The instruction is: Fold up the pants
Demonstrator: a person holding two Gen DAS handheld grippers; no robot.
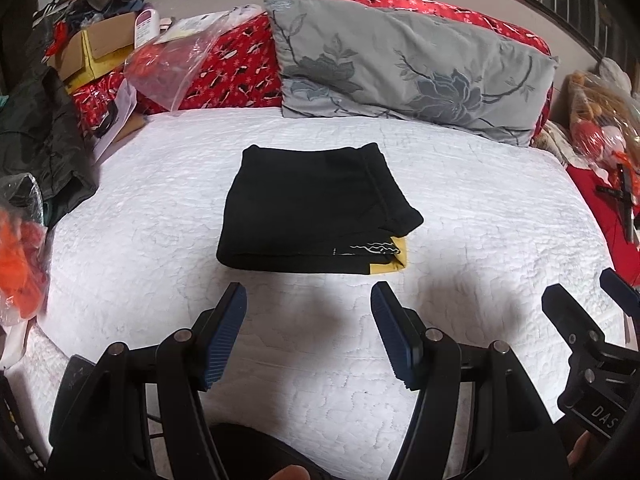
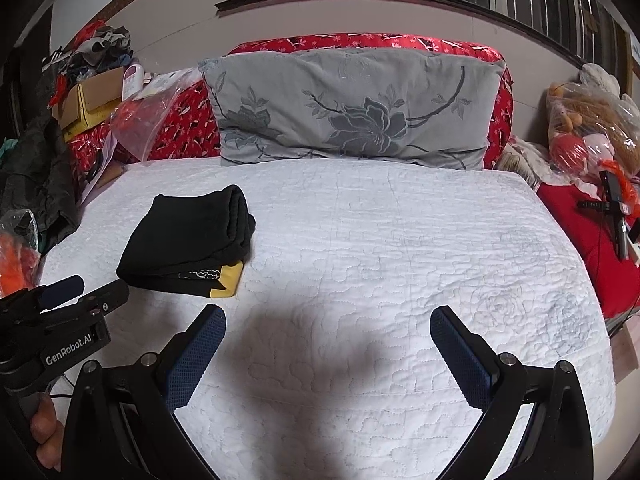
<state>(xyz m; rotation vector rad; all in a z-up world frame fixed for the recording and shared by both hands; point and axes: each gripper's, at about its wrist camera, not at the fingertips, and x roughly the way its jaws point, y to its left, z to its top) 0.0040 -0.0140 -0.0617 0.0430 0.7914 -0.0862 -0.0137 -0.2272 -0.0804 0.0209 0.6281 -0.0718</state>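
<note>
The black pants lie folded into a compact stack on the white quilted bed, with a yellow patch showing at the near right corner. They also show in the right wrist view, at left. My left gripper is open and empty, just short of the stack's near edge. My right gripper is open and empty over bare quilt, to the right of the pants. The right gripper also shows in the left wrist view, and the left gripper in the right wrist view.
A grey floral pillow leans on a red patterned headboard. Boxes, plastic bags and dark clothes pile up at the left. Bagged toys and a red cloth lie at the right.
</note>
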